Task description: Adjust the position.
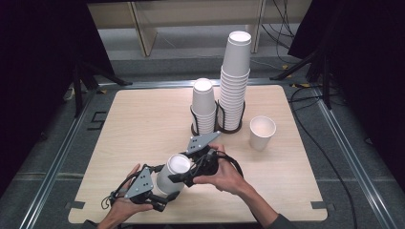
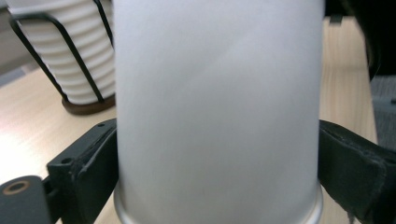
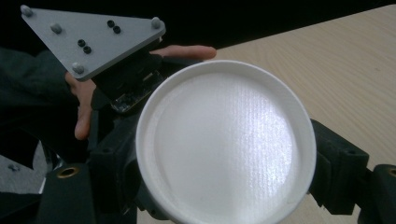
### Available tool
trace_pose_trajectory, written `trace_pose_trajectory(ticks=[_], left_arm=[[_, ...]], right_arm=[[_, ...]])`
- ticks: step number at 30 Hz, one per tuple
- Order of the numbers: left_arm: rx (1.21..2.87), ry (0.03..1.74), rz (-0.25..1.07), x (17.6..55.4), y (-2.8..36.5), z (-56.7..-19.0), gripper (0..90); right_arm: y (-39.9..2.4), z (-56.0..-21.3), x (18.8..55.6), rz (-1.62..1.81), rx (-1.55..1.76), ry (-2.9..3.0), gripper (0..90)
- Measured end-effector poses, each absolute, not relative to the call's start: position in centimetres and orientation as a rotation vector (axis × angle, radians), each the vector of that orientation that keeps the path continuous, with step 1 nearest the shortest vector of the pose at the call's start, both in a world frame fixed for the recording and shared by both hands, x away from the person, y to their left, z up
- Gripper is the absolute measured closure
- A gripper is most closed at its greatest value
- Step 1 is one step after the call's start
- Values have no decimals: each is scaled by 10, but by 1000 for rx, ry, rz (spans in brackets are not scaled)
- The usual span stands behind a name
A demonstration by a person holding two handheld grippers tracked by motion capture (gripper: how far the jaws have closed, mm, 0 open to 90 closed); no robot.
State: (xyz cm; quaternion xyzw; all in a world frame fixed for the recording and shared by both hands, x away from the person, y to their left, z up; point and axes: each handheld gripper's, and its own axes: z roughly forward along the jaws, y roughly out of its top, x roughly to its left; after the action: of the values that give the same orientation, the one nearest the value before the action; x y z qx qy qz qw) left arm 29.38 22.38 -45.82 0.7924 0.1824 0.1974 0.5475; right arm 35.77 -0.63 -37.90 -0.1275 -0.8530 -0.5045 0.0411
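1. Nearest you, at 6 o'clock on the table [image 1: 143, 114], an upside-down white paper cup [image 1: 173, 172] sits between your 2 grippers. The left gripper [image 1: 160, 193] has the cup's wall between its jaws, near the rim end. The right gripper [image 1: 184, 177] straddles the base end.
2. Left claw: about half open, both pads flanking the cup wall. I cannot tell whether they press on it or have just let go.
3. Right claw: its jaws sit against both sides of the cup base, which reads as a grip.
4. Farther off, at 3 o'clock, 1 loose cup [image 1: 262, 132] stands upright and alone. At 12 o'clock, 2 wire holders carry the short stack [image 1: 204, 107] and the tall stack [image 1: 234, 78].
5. Progress, as a judgement: this looks like a handover from left to right, midway. Stacking this cup and the loose one is left.
6. The left gripper view shows the cup's wall [image 2: 217, 112] and a holder's stack [image 2: 79, 51] behind it. The right gripper view shows the recessed base [image 3: 226, 144] and your left hand [image 3: 84, 100].
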Motion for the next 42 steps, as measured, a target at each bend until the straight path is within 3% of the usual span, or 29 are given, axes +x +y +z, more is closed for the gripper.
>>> trace_pose_trajectory(ticks=[5, 9, 15, 19, 27, 42], left_arm=[[1791, 439, 457, 294, 226, -455, 61], [1744, 469, 449, 295, 232, -452, 147], [1711, 500, 437, 299, 238, -451, 145], [1689, 489, 411, 298, 237, -450, 131], [1656, 494, 415, 299, 233, -450, 3], [1692, 480, 406, 295, 230, -450, 37]], right_arm=[[-16, -378, 364, -1606, -421, -2525, 240], [-24, -377, 367, -1601, -459, -2567, 241], [-38, -371, 372, -1671, -542, -2507, 241], [-39, -368, 372, -1724, -511, -2472, 241], [-33, -366, 368, -1760, -495, -2347, 241], [-18, -373, 366, -1762, -485, -2289, 242]])
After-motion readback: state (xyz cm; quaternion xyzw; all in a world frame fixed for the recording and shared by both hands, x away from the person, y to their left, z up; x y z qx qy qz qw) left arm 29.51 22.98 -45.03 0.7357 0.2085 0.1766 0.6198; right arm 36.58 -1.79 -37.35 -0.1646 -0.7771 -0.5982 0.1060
